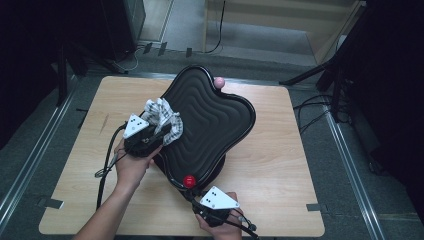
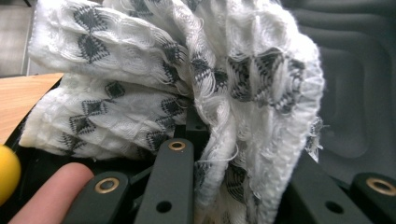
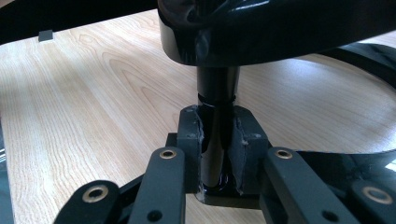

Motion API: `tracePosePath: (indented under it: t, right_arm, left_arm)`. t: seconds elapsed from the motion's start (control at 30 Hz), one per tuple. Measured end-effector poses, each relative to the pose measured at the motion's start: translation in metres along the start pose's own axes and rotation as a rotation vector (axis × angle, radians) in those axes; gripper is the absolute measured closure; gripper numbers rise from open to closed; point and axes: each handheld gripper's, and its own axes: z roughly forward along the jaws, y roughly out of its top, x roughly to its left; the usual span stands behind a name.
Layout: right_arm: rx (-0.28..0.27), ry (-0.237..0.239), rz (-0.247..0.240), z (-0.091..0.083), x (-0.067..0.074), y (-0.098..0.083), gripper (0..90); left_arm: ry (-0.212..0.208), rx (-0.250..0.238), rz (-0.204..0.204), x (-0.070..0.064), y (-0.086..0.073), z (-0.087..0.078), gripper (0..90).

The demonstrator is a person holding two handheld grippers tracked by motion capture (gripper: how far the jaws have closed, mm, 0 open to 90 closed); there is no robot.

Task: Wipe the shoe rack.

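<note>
Two grips are working: the left gripper is pinching the patterned cloth on the black ribbed tray, the right gripper is clamping its leg. Hard wiping risks twisting that leg loose.

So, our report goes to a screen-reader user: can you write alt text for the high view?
A person's left hand-held gripper presses a white, black-patterned cloth onto a wavy-edged black tray on a wooden table. The right hand-held gripper holds the tray's near stem just below a red knob.
</note>
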Motion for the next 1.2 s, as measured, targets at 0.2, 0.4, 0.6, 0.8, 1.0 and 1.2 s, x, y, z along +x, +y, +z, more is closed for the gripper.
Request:
tracePosePath:
  t: [0.2, 0.4, 0.6, 0.8, 1.0, 1.2]
  right_arm:
    - [-0.001, 0.0, 0.0, 0.0, 0.0, 0.0, 76.0]
    - [-0.001, 0.001, -0.002, 0.0, 0.0, 0.0, 76.0]
    - [-0.003, 0.002, -0.002, 0.0, 0.0, 0.0, 76.0]
    - [-0.003, 0.004, -0.001, 0.0, 0.0, 0.0, 76.0]
    - [-0.001, 0.005, 0.001, 0.0, -0.001, 0.0, 76.0]
    - [-0.002, 0.006, 0.0, 0.0, -0.001, 0.0, 76.0]
  left_arm:
    - [-0.012, -0.005, 0.016, -0.008, 0.012, 0.012, 78.0]
    - [-0.035, -0.007, 0.033, -0.02, 0.03, 0.028, 78.0]
    - [-0.05, -0.012, 0.05, -0.031, 0.049, 0.046, 78.0]
    - [-0.058, -0.012, 0.068, -0.038, 0.069, 0.063, 77.9]
    - [-0.069, -0.007, 0.094, -0.043, 0.084, 0.076, 77.5]
    - [-0.076, 0.004, 0.112, -0.042, 0.082, 0.074, 77.3]
